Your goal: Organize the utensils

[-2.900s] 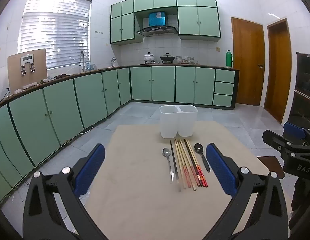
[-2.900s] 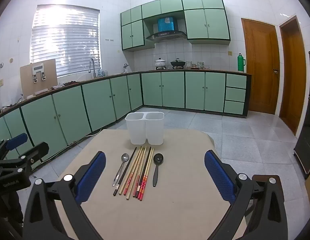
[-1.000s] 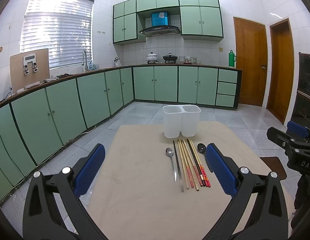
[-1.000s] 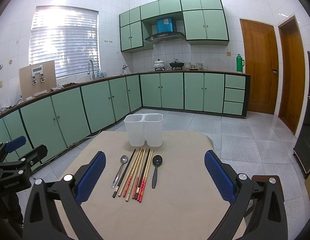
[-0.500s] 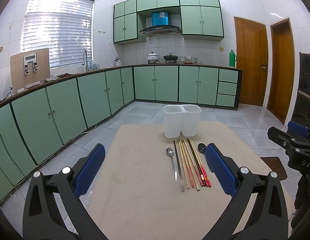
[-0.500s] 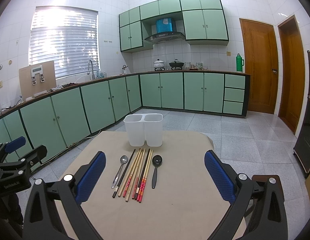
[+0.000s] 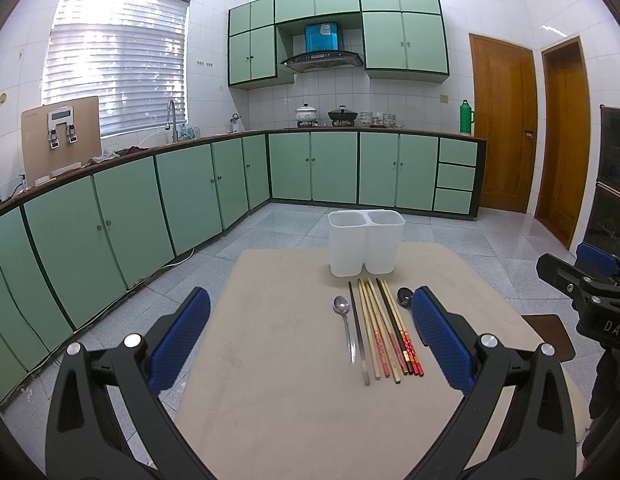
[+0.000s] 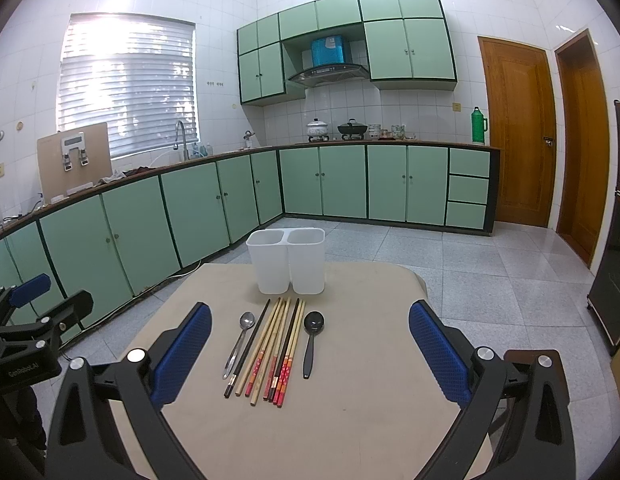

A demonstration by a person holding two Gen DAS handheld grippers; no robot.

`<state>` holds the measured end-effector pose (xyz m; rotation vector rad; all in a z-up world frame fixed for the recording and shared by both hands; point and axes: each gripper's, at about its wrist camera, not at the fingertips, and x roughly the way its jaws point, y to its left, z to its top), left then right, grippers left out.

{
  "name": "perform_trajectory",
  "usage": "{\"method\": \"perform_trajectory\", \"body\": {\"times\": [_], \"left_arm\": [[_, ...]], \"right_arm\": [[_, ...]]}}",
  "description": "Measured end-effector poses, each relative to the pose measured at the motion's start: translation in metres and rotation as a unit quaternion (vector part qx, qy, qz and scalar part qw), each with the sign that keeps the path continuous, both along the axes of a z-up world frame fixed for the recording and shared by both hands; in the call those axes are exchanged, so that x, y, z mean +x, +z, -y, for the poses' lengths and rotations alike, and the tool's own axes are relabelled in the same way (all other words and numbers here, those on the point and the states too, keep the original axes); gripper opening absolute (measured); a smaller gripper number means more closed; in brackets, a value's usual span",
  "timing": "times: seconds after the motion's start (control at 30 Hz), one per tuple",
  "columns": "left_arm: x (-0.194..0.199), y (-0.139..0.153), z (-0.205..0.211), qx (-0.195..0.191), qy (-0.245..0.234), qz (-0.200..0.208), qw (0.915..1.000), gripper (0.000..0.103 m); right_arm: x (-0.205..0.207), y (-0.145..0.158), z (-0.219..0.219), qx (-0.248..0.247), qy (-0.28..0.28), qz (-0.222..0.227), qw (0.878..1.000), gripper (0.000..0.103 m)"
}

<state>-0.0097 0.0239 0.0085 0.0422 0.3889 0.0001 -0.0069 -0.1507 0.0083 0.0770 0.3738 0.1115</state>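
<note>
At the far edge of the table (image 8: 370, 400) stands a white two-compartment holder (image 8: 287, 260) (image 7: 366, 242), upright, both compartments open at the top — as far as the rims show, nothing sticks out of either. Just in front of it the utensils lie flat in a neat row, handles toward the near side: a metal spoon (image 8: 239, 344) (image 7: 345, 326) on the left, a bundle of chopsticks (image 8: 272, 350) (image 7: 384, 334) in the middle, some dark, some pale wood with red ends, and a black spoon (image 8: 311, 340) (image 7: 404, 295) on the right, a little apart from the sticks. The left claw (image 7: 310, 332) hangs over the near left part of the table, spread wide with nothing between its blue pads; its right finger covers most of the black spoon's handle in its own view. The right claw (image 8: 310, 340) is likewise spread wide and empty, low over the near edge. Bare tabletop lies to both sides of the row and in front of it — tiled floor all around.
</note>
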Motion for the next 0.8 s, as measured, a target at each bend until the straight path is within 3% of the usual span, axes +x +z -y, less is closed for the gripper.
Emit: {"method": "perform_trajectory", "body": {"times": [0.5, 0.8], "left_arm": [[0.019, -0.002, 0.005, 0.002, 0.003, -0.013, 0.9999, 0.098], [0.081, -0.025, -0.005, 0.022, 0.015, -0.041, 0.9988, 0.098]], "right_arm": [[0.023, -0.004, -0.001, -0.009, -0.002, -0.011, 1.000, 0.097], [0.086, -0.031, -0.004, -0.035, -0.007, -0.046, 0.998, 0.097]]}}
